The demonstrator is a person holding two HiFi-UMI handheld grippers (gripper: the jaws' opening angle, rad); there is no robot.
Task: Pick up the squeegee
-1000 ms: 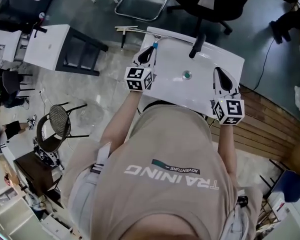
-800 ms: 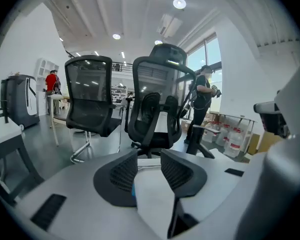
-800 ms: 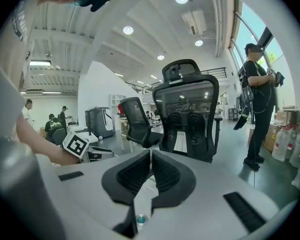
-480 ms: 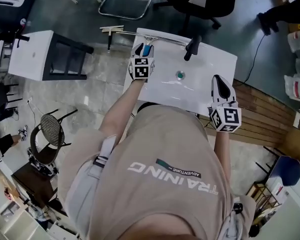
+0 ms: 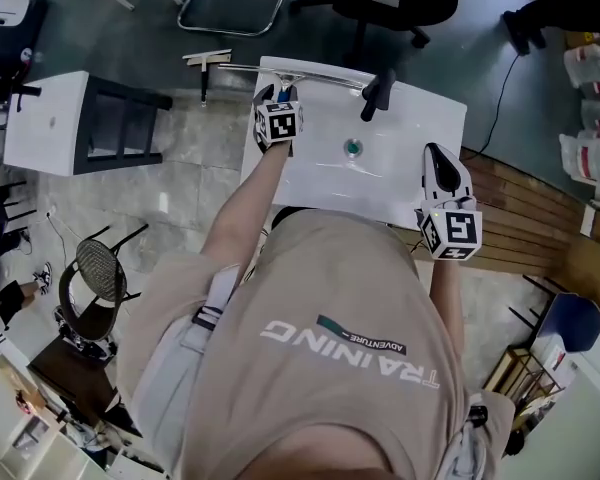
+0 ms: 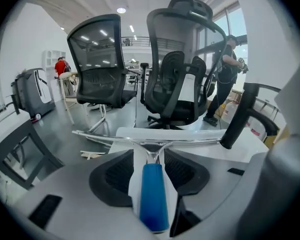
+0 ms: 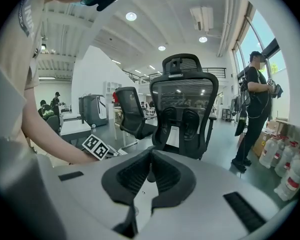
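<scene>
At the upper middle of the head view, the left gripper [image 5: 278, 95] now sits over the far left corner of the white counter [image 5: 420, 128]. A second ago it hung lower in the frame, beside the counter's left edge. Its jaws have just been opening and now stand wide. The blue handle of the squeegee [image 6: 153, 191] lies between them, with a gap on each side and neither pad pressing on it. The squeegee lies flat on the counter, its metal blade running along the far edge and its handle pointing back toward the person. The right gripper [image 5: 435, 156] holds about the same spot as before, at the right of the counter near its front edge.

The left arm is stretched forward and up the frame, with the gripper angled down at the handle. The right arm is bent close to the body, and that gripper tips only slightly down. Its jaws are drawn nearly together, the tips meeting and nothing held.

Counted: one squeegee, two grippers, one counter, one black tap-like post [image 5: 376, 92] and one green drain [image 5: 353, 148]. Two chairs stand beyond the counter, and one person [image 6: 228, 71] stands at the right of both gripper views.
</scene>
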